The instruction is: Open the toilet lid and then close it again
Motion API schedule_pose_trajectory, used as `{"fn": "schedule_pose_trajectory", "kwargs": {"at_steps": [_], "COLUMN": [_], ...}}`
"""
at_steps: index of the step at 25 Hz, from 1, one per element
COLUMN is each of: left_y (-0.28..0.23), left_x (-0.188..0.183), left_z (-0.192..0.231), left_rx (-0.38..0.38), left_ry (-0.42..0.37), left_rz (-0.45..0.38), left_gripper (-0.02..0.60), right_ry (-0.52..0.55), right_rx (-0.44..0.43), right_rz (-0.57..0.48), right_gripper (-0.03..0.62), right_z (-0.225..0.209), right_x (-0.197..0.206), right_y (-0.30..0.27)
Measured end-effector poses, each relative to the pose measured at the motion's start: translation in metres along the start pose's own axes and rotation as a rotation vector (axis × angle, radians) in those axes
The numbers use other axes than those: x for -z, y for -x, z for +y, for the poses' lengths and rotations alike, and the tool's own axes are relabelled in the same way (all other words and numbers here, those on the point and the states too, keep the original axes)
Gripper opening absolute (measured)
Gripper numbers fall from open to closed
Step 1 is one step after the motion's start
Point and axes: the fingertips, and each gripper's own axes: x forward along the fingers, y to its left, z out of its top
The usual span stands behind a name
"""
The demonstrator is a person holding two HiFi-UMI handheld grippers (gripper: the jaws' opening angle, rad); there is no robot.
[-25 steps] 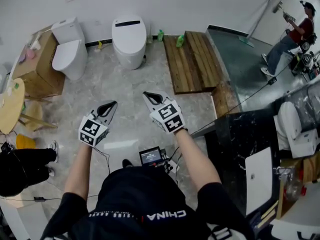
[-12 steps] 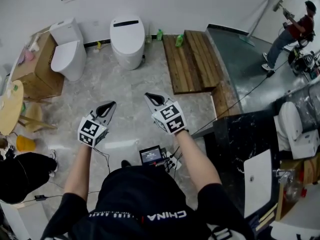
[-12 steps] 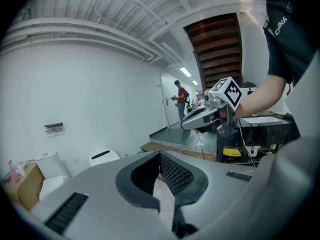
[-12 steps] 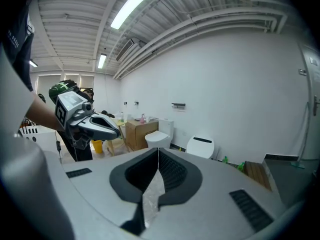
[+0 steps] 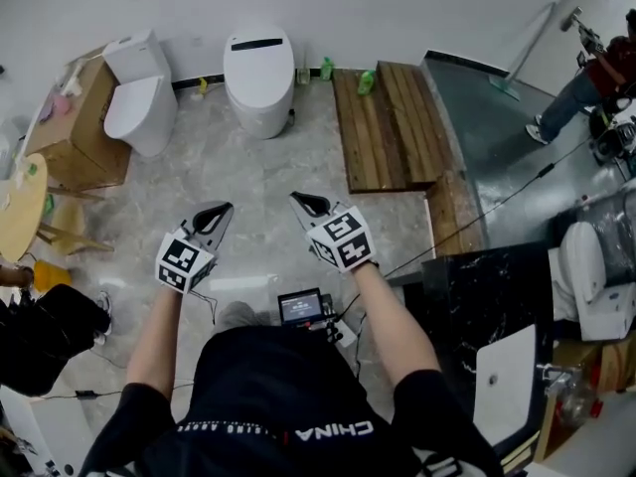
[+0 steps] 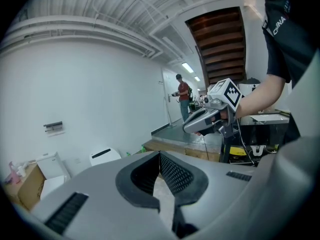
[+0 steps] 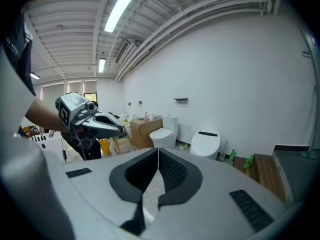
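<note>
My left tongs point(image 5: 226, 208): jaws pressed together, nothing between them. They hang over the grey marbled floor point(image 5: 248, 167), tips toward 12 o'clock. My right tongs point(image 5: 296, 199): also closed and empty. They sit near the left pair at its 3 o'clock, not touching, tips toward 11 o'clock.

Along the far white wall point(image 5: 397, 8), left to right:
- Brown cardboard box point(image 5: 75, 132) at 10 o'clock.
- White two-piece toilet with a square tank point(image 5: 131, 63) just beside the box, shut.
- White oval toilet with a black strip at the back point(image 5: 260, 117) at 12 o'clock, its lid point(image 5: 256, 68) down. It is well apart from both tongs.
- A green bottle point(image 5: 326, 68) at the foot of the wall, just right of the oval toilet.
- A second green bottle point(image 5: 366, 80) on the corner of the brown wooden plank platform point(image 5: 388, 132), at 1 o'clock.
- A person point(image 5: 596, 78) stands at 2 o'clock, far off.
</note>
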Motion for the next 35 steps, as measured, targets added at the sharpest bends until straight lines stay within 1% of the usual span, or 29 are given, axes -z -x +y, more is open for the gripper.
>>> {"fn": "schedule_pose_trajectory", "kwargs": {"at_steps": [2,5,10,14,18,20,24,26,30,32,35], "left_y": [-0.008,-0.023,-0.056,-0.085,-0.108,-0.117,-0.130,-0.138,-0.155,-0.165,-0.184], "left_x": [0.002,0.003,0.018,0.028,0.023,0.025,0.032,0.035,0.036,0.035,0.037], "left_z": [0.009,0.029,0.080,0.142,0.208,0.243,0.304,0.322,0.342,0.349,0.358], "left_rx": [0.001,0.000,0.022,0.045,0.080,0.087,0.079,0.080,0.091,0.098,0.103], "left_ry": [0.005,0.019,0.038,0.055,0.026,0.012,0.024,0.029,0.046,0.053,0.067], "left_rz": [0.006,-0.002,-0.005,-0.001,-0.003,0.003,-0.002,0.000,-0.001,0.001,0.005], "left_gripper": [0.009,0.009,0.009,0.009,0.009,0.009,0.009,0.009,0.009,0.009,0.009], "right_ry": [-0.008,-0.010,-0.030,-0.050,-0.068,-0.083,-0.090,-0.106,-0.138,-0.156,-0.138], "right_rx": [-0.022,-0.058,-0.061,-0.030,0.001,-0.005,-0.006,0.009,0.039,0.034,0.017], "right_rz": [-0.009,0.014,0.024,0.013,0.012,-0.002,-0.028,-0.014,0.016,0.019,0.049], "right_gripper": [0.015,0.015,0.015,0.015,0.015,0.015,0.015,0.015,0.015,0.015,0.015], "right_z": [-0.006,-0.016,-0.043,-0.075,-0.107,-0.116,-0.131,-0.142,-0.166,-0.176,-0.191], "right_x": [-0.003,-0.004,-0.012,-0.042,-0.078,-0.094,-0.118,-0.119,-0.117,-0.120,-0.115], "right_y": [-0.008,-0.027,-0.078,-0.131,-0.183,-0.207,-0.250,-0.265,-0.288,-0.297,-0.315]}}
